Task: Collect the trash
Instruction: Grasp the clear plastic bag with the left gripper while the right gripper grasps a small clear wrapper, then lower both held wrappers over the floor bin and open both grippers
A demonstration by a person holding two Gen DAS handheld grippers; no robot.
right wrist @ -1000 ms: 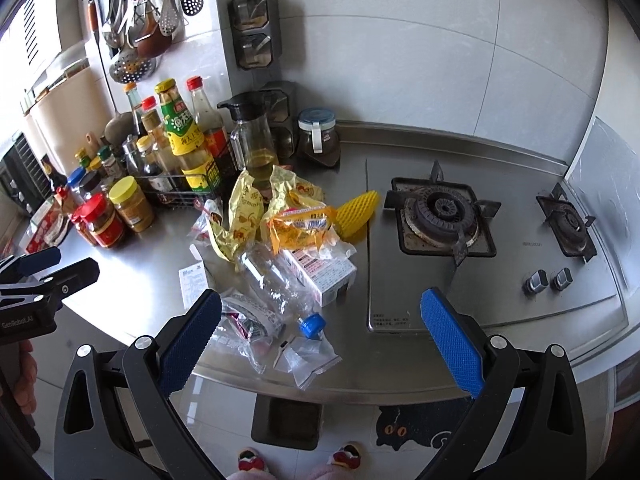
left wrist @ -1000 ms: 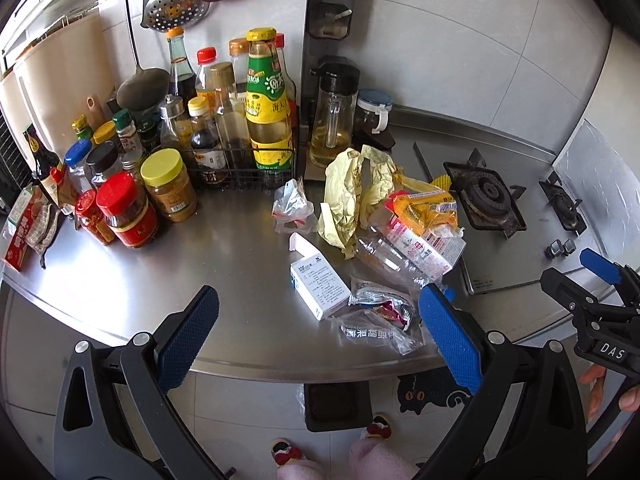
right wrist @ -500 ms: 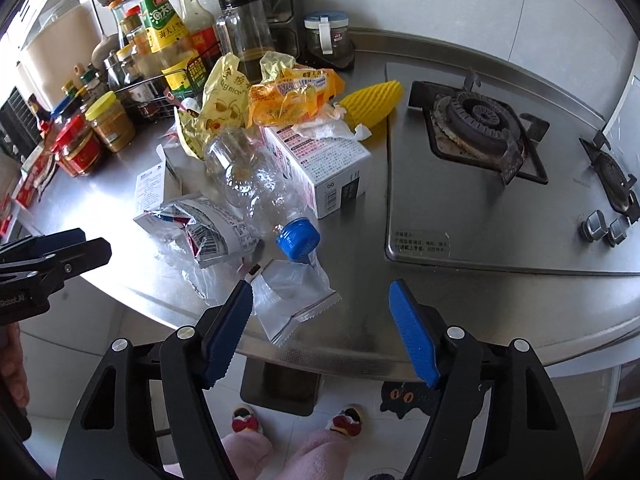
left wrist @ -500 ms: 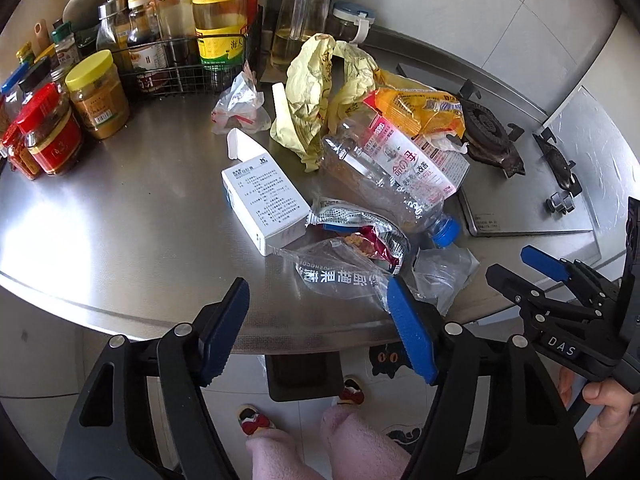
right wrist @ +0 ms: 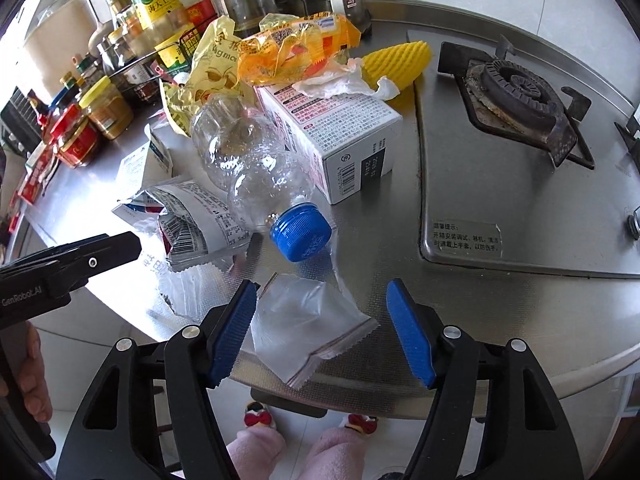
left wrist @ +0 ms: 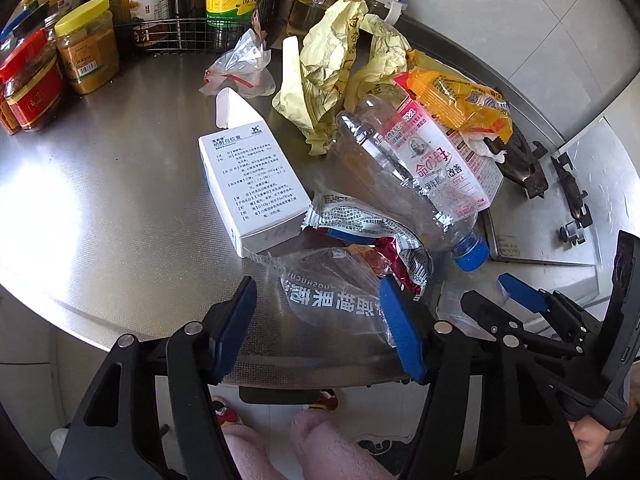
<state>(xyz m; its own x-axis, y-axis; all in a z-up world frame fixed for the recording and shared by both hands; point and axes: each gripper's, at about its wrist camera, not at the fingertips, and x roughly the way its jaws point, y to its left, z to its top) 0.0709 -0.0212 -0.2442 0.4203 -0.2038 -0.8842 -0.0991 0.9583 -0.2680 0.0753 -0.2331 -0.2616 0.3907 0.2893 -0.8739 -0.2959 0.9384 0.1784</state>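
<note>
While both tools (left wrist: 318, 322) (right wrist: 320, 330) narrow, unclamped, over wrappers (left wrist: 336, 296), bottle (right wrist: 256, 168) crowds behind

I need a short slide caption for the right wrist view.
Open right tongs straddle a clear plastic bag at the counter edge.
</note>
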